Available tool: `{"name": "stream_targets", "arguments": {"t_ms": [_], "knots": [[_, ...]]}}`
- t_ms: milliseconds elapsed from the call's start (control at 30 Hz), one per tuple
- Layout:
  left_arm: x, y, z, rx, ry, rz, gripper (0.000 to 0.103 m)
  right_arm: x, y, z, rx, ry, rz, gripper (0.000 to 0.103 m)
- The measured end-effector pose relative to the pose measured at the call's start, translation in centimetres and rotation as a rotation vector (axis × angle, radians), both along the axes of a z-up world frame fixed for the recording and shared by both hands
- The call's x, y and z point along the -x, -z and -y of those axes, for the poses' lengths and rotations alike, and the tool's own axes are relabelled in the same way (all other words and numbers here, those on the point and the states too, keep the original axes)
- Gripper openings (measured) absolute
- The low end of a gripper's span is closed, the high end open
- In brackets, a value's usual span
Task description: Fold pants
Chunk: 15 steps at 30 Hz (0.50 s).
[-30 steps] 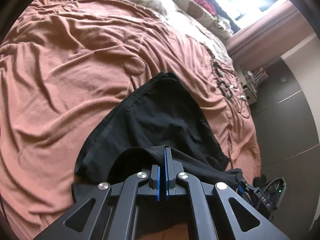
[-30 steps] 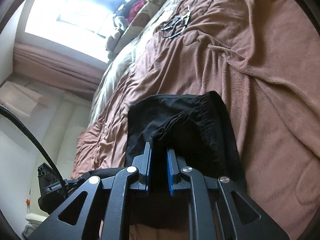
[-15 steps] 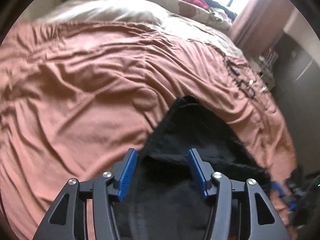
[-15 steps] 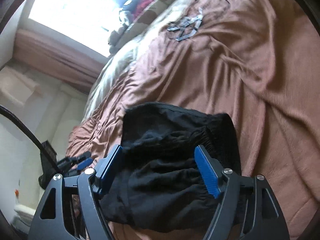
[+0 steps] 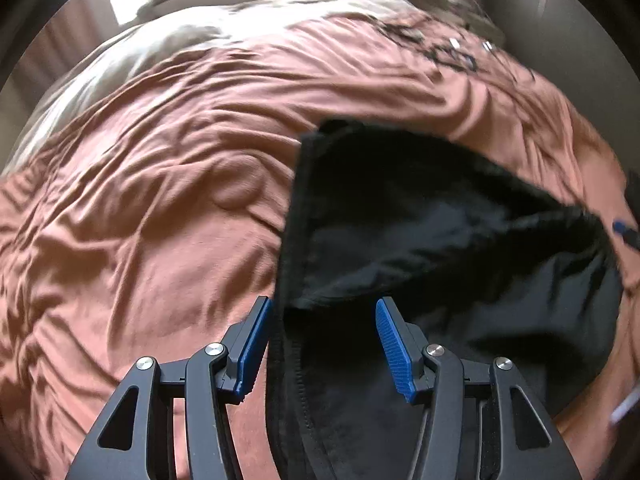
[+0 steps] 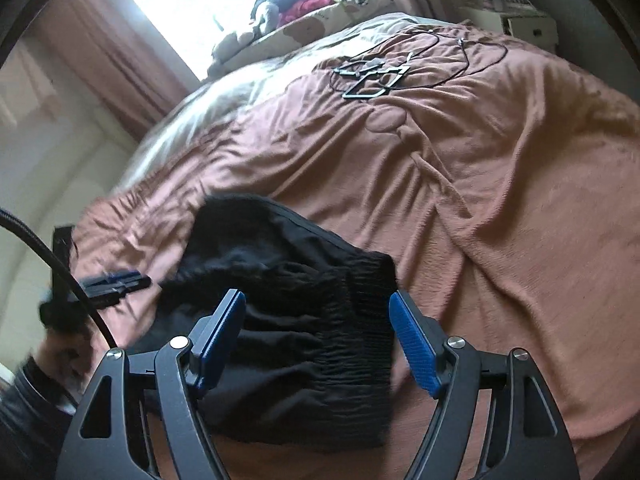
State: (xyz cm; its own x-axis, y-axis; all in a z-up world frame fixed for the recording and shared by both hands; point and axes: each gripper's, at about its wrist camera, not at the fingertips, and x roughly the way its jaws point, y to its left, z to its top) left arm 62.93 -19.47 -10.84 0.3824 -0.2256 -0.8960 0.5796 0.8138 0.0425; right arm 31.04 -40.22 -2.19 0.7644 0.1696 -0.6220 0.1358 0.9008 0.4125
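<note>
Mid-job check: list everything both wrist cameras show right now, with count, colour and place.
Black fabric pants: one, black, folded in a bundle on the blanket, lying below both open grippers.
Wrinkled brown blanket: one, reddish brown, covering the bed.
Black cables and clips: a tangled cluster, black, on the far part of the blanket.
Beige patterned pillow: one, beige, at the head of the bed under the window.
Brown curtain: one, brown, beside the bright window.
Left gripper: one, black with blue pads, open over the pants' edge.
Right gripper: one, black with blue pads, open above the pants.
</note>
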Motion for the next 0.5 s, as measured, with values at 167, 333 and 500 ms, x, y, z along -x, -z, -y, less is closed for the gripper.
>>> {"name": "stream_targets", "arguments": {"t_ms": [167,333,500], "knots": [[-0.2,1.6,0.8,-0.045,0.042,0.019,0.074,-0.3,0.2,0.0,0.035,-0.036,-0.004,0.073],[0.1,2.8,1.7,-0.093,0.123,0.044,0.074,-0.9,1.1,-0.7,0.097,-0.071,-0.018,0.073],[0.1,3.3,1.7,-0.145,0.155,0.109,0.056,-1.0,1.2,-1.1,0.121,-0.077,-0.013,0.059]]}}
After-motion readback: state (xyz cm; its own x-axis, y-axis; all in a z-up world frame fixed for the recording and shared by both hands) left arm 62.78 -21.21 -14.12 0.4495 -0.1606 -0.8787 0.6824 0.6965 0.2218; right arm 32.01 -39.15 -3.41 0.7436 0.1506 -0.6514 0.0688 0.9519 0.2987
